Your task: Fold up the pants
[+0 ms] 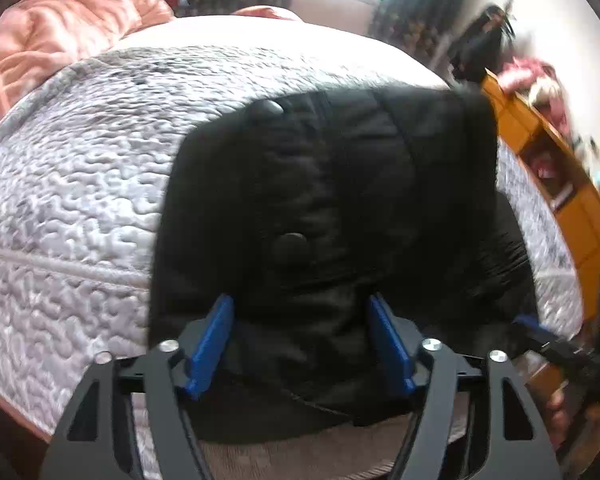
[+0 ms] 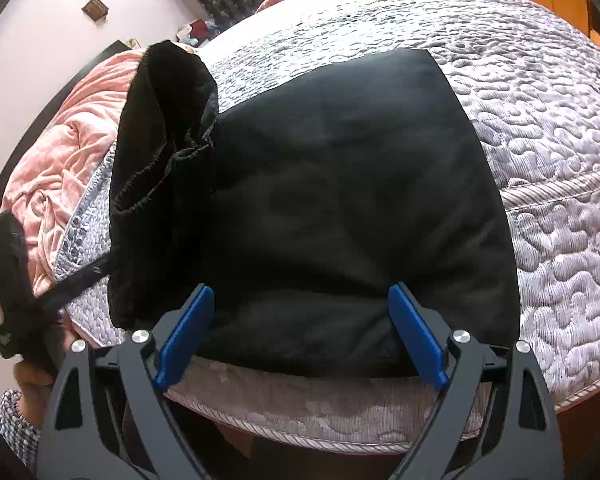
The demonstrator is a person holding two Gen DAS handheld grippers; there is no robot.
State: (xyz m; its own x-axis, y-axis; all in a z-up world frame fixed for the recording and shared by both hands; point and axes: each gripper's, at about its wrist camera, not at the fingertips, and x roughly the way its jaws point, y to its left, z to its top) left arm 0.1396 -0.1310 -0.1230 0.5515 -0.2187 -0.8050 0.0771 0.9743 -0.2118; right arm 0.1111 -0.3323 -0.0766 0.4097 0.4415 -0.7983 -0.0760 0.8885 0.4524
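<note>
Black pants (image 1: 340, 208) lie folded in a thick stack near the front edge of the bed; two dark buttons show on top in the left wrist view. In the right wrist view the pants (image 2: 340, 184) form a flat dark block, with a rumpled waistband part (image 2: 168, 128) standing up at the left. My left gripper (image 1: 302, 312) is open, its blue fingers (image 1: 214, 340) on either side of the near fabric edge. My right gripper (image 2: 300, 304) is open too, its blue fingers (image 2: 416, 336) at the near edge of the stack. Neither grips the cloth.
The bed has a grey quilted cover (image 1: 80, 184), also seen in the right wrist view (image 2: 560, 160). A pink blanket (image 1: 48, 32) is bunched at the far side (image 2: 60, 168). An orange shelf unit (image 1: 560, 184) stands beside the bed. A black strap (image 2: 16, 280) hangs at left.
</note>
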